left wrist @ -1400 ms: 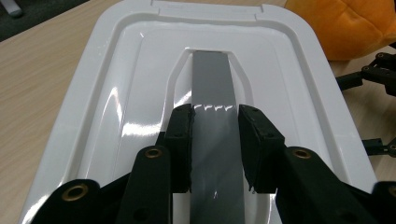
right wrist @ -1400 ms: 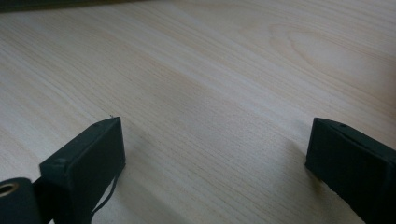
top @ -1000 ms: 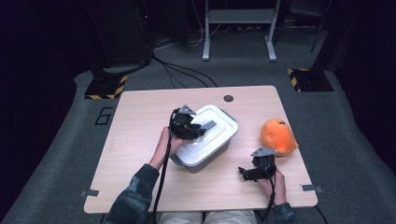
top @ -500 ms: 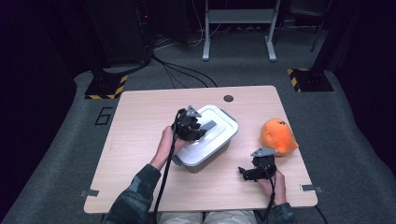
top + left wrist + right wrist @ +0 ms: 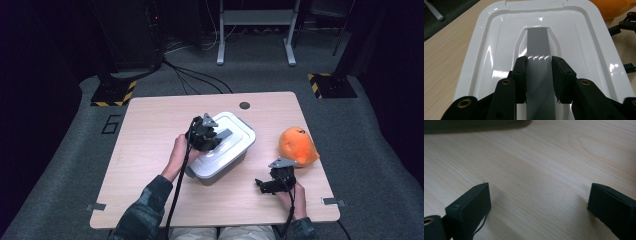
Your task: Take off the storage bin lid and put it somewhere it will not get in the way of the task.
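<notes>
High view: pale wooden tabletop (image 5: 150, 150) with a white lidded storage box (image 5: 235, 150) near its middle, set at a slant.
Box lid: white lid (image 5: 499, 32) seated on the box, with a grey handle strip (image 5: 537, 42) running along its sunken centre.
Left gripper: left gripper (image 5: 212, 134) above the lid, held from the near-left side by a hand (image 5: 180, 152).
Left fingers: fingers (image 5: 520, 72) clamped on the grey handle strip, one pad on each long edge, touching it on both sides.
Right gripper: right gripper (image 5: 260, 184) low over the tabletop near the front edge, to the right of the box and apart from it.
Right fingers: fingers (image 5: 471, 205) standing wide apart over bare wood, nothing between them.
Orange plush toy: orange plush toy (image 5: 297, 146) on the tabletop to the right of the box, just beyond the right gripper, close to the right edge.
Left gripper view, far corner: orange plush and the other gripper's black parts beyond the lid's right rim.
Tabletop detail: small dark round grommet (image 5: 244, 105) near the far edge, behind the box.
Surroundings: grey carpet floor (image 5: 75, 165) around the tabletop.
</notes>
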Tool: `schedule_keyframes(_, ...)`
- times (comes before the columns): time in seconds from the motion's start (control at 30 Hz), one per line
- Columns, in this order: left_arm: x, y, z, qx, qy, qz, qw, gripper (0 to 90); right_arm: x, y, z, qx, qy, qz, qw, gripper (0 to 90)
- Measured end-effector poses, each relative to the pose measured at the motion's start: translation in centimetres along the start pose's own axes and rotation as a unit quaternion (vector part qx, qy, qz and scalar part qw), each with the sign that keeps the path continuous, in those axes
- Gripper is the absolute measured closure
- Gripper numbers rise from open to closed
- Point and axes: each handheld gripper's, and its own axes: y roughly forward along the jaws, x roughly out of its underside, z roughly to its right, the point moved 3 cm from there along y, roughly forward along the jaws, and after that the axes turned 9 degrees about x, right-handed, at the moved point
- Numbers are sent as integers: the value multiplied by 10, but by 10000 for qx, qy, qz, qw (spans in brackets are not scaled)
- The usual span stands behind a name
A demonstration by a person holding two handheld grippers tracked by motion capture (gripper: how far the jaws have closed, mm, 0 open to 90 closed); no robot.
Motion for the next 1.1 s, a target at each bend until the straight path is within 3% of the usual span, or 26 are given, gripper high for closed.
schedule_keyframes(0.7,-10,-20,1,-53,96,214,9997,663,0,0,0,5,6,11,10000,37)
schedule_keyframes(1.1,-9,-28,-5,-131,1,284,9995,663,0,0,0,5,-4,13,10000,37)
